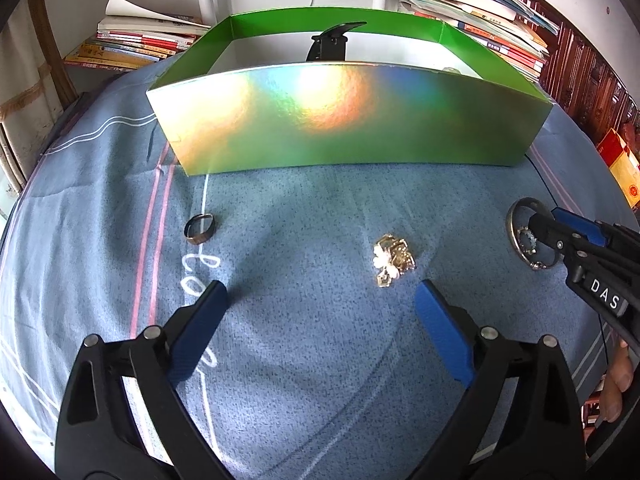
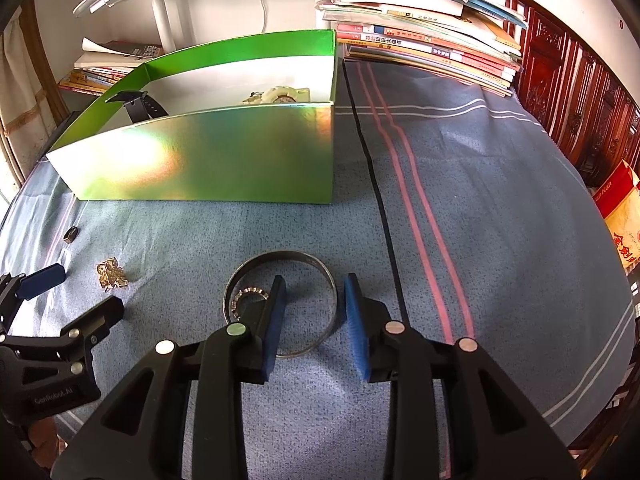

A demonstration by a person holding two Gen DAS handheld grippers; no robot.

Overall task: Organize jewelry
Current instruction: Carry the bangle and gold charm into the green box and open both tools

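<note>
Before the green box [image 2: 208,160], right gripper [image 2: 314,320] gapes astride the bangle [image 2: 280,304] rim; closing crooked could flick it away.

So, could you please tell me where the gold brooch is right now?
The gold brooch lies on the blue cloth in front of the green box, between the small ring on its left and the metal bangle on its right.

The green box [image 1: 352,120] hides most of its contents behind its near wall — only the top of a black strap [image 1: 330,42] shows in the left wrist view. The pale piece [image 2: 280,96] inside is partly hidden too. The gold cluster [image 1: 392,260] is too small to identify — likewise the beaded loop [image 2: 246,298], half covered by the right tool [image 2: 314,320].
</note>
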